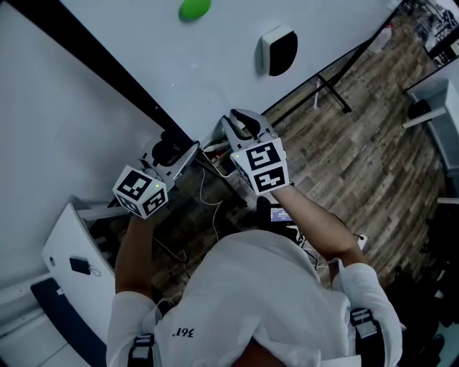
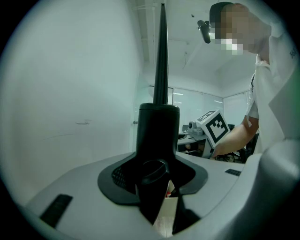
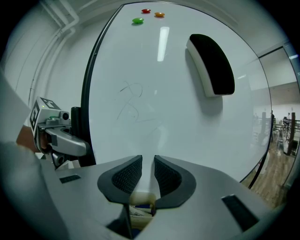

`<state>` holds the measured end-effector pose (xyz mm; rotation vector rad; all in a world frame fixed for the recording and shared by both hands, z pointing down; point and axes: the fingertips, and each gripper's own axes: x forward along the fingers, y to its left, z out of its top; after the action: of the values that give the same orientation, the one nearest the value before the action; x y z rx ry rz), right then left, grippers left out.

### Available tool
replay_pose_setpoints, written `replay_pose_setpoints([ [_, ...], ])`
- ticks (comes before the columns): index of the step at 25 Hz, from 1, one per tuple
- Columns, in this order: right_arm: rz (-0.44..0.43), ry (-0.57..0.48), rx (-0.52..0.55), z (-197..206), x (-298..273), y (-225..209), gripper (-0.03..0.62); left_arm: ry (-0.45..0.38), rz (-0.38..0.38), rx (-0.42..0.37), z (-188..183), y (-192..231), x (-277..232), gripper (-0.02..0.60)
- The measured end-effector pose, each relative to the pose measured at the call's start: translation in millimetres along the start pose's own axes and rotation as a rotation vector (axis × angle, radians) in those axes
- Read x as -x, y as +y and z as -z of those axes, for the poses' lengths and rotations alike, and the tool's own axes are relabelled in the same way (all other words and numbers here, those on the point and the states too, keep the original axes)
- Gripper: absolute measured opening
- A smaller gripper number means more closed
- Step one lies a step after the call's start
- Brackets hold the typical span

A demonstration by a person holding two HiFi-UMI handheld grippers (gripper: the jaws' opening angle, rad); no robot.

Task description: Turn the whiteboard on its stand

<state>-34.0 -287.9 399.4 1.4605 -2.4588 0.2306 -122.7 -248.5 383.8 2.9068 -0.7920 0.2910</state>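
The whiteboard (image 1: 215, 50) stands tilted, with a black frame bar (image 1: 107, 75) along one edge. A black-and-white eraser (image 1: 278, 50) and a green magnet (image 1: 194, 8) stick to it. My left gripper (image 1: 168, 152) is shut on the frame bar (image 2: 159, 122), which fills the gap between the pads in the left gripper view (image 2: 157, 173). My right gripper (image 1: 242, 127) is at the board's lower edge. In the right gripper view its jaws (image 3: 148, 173) stand close together on the thin white edge of the board (image 3: 178, 108). The eraser (image 3: 213, 65) and the green magnet (image 3: 137, 20) show higher up.
The stand's black legs (image 1: 326, 89) rest on a wooden floor (image 1: 373, 143). Loose cables (image 1: 208, 193) lie below the board near my feet. A white unit (image 1: 72, 258) stands at the lower left. A desk (image 1: 437, 93) is at the far right.
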Motion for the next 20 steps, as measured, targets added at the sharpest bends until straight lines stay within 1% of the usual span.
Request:
replay_pose_setpoints([
  [10,0.013,0.008,0.009,-0.3,4.9,2.6,0.089,0.016,0.013,-0.003,-0.2,-5.5,3.2,0.179],
  [14,0.017,0.004,0.000,-2.8,3.5,1.9,0.089,0.010,0.010,0.004,-1.7,-2.6,1.1,0.181],
  [20,0.023,0.008,0.014,-3.4,1.3,1.4,0.091,0.006,0.016,0.015,-1.6,-0.4,0.0,0.183],
])
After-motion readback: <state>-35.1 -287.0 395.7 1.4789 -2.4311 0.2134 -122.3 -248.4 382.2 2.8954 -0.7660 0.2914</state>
